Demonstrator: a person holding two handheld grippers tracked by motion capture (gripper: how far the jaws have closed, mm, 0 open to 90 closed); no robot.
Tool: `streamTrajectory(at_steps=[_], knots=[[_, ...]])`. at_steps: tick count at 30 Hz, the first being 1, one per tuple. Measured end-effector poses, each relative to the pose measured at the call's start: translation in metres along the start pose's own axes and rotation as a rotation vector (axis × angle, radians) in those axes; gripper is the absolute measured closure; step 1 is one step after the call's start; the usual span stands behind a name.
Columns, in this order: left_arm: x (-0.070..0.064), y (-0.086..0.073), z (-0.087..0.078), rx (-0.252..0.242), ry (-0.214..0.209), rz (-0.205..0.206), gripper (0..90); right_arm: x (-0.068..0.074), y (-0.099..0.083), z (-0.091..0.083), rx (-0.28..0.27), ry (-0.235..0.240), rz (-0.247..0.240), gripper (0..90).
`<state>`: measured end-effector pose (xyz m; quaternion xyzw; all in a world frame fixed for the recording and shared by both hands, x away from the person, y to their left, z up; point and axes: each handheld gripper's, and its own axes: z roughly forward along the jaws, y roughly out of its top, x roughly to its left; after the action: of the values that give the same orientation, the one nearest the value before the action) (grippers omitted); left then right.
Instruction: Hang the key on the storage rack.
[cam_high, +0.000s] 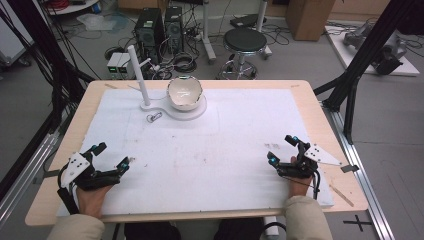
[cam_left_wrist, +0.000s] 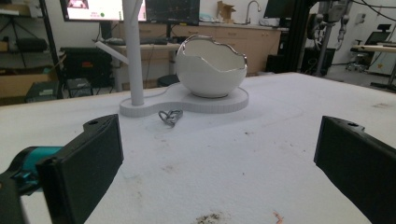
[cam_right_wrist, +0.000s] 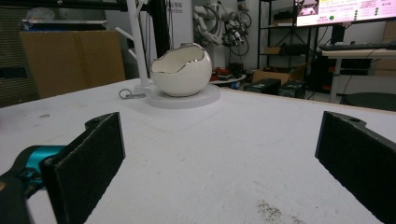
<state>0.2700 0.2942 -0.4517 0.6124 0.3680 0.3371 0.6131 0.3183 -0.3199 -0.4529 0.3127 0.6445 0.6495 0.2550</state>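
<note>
White-covered table (cam_high: 210, 160), centre frame. Egg-shaped bowl (cam_high: 184, 93) on stand base w/ post (cam_high: 138, 75), upper centre; metal clip (cam_high: 155, 117) just beside base. Left tool (cam_high: 111, 159) lower left, right tool (cam_high: 284, 149) lower right: both jaws wide apart, holding nothing.

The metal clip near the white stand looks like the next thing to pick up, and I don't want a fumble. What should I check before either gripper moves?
1. Left gripper open: ok, jaws wide apart.
2. Right gripper open: ok.
3. Both grippers holding nothing: ok.
4. Metal clip free on the white mat, just in front of the stand base: ok.
5. Path from left gripper to clip unobstructed: ok.
6. Egg-shaped bowl contents: cannot tell.
</note>
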Motion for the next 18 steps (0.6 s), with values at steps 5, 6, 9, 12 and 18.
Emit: streamTrajectory(at_steps=[5, 6, 9, 12, 18], knots=[[0.007, 0.007, 0.004, 0.034, 0.021, -0.03, 1.7, 0.0, 0.0, 0.0, 0.0, 0.0, 0.002, 0.5], [0.009, 0.01, 0.005, 0.034, 0.022, -0.037, 1.7, 0.0, 0.0, 0.0, 0.001, 0.002, 0.0, 0.5], [0.015, 0.025, 0.011, 0.052, 0.023, -0.031, 1.7, 0.0, 0.0, 0.0, -0.001, 0.0, 0.0, 0.5], [0.023, 0.041, 0.02, 0.099, 0.018, -0.012, 1.7, 0.0, 0.0, 0.0, 0.0, 0.0, 0.0, 0.5], [0.037, 0.074, 0.048, 0.19, 0.0, 0.032, 1.7, 0.0, 0.0, 0.0, 0.002, -0.001, -0.003, 0.5]])
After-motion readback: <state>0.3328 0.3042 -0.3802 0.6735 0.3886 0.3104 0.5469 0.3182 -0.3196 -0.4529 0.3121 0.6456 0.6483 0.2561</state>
